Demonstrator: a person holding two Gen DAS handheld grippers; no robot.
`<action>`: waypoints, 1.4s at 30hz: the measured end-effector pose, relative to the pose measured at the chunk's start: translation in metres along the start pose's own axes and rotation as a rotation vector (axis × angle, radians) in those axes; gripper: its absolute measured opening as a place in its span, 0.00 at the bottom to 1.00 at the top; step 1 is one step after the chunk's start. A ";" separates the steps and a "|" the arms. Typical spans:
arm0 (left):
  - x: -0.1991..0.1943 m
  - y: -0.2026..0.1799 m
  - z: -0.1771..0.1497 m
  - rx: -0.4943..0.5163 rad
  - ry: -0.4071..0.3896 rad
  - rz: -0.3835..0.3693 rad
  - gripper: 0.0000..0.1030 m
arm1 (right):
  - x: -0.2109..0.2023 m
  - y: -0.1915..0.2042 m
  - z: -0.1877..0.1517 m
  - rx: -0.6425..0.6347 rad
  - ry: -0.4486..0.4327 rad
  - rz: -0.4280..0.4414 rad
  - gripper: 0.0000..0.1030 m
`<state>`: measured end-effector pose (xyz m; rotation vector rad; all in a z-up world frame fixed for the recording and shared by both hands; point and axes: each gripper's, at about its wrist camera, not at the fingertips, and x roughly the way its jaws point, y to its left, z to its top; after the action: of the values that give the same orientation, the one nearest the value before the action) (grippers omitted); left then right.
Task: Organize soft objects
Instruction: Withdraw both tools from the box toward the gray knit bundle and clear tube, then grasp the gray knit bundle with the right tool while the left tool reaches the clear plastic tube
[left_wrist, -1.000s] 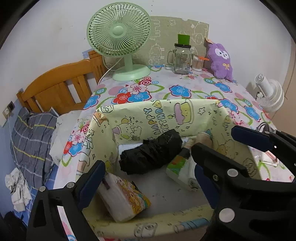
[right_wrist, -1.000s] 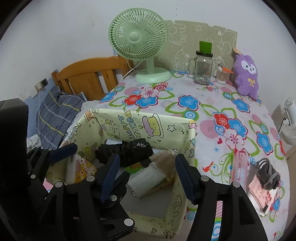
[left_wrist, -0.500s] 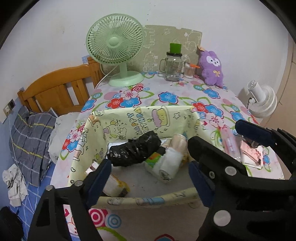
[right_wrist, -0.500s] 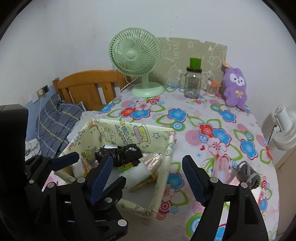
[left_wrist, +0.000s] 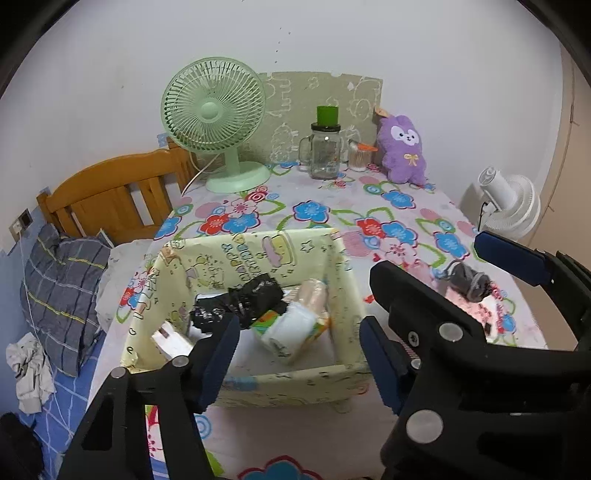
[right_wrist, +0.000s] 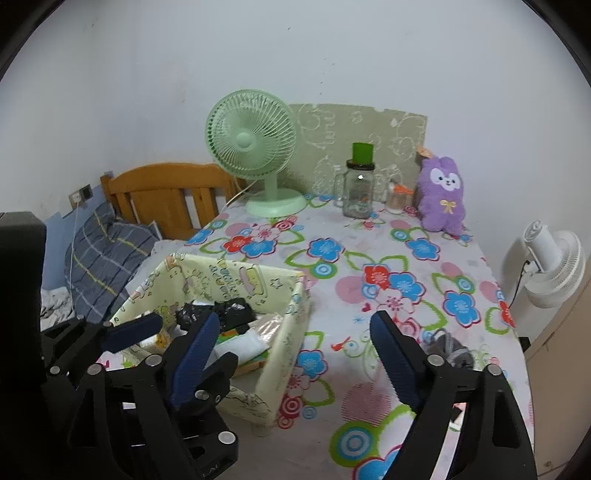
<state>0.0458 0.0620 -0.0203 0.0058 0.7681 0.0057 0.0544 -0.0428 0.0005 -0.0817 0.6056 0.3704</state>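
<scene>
While both grippers hang clear above the near edge of the table (right_wrist: 369, 236), the yellow bin (left_wrist: 255, 254) stands at its near left part with several soft items already inside.

Contents, as far as visible:
- black bag bundle (left_wrist: 243, 302), lying across the bin, long axis running left to right, slightly raised at its right end;
- white roll pack (left_wrist: 291, 328), long axis diagonal, near end pointing toward the camera, far end toward the bin's right wall;
- beige roll (left_wrist: 314, 291) just behind it, on the same slant;
- small pack (left_wrist: 168, 338) leaning against the left wall.

Left outside: a dark ribbed item (right_wrist: 448, 349) and a pink packet (left_wrist: 469, 310) on the cloth to the right of the bin, well apart from it; a purple plush (right_wrist: 441, 195) upright at the far edge. Judged state: mostly loaded, those pieces possibly still to go.

Left gripper (left_wrist: 299, 354): jaws part open and lately narrowing, nothing between them. Right gripper (right_wrist: 295, 354): jaws wide and lately spreading, empty, straddling the bin's right wall in view without touching it.
</scene>
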 end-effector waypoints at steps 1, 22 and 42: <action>-0.002 -0.003 0.000 0.000 -0.004 -0.003 0.64 | -0.002 -0.002 0.000 0.002 -0.005 -0.003 0.87; -0.014 -0.074 0.007 0.062 -0.071 -0.040 0.77 | -0.040 -0.066 -0.011 0.061 -0.059 -0.076 0.89; 0.002 -0.125 0.002 0.095 -0.060 -0.070 1.00 | -0.047 -0.120 -0.032 0.085 -0.078 -0.118 0.96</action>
<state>0.0491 -0.0632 -0.0217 0.0694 0.7076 -0.0967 0.0453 -0.1748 -0.0028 -0.0214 0.5360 0.2326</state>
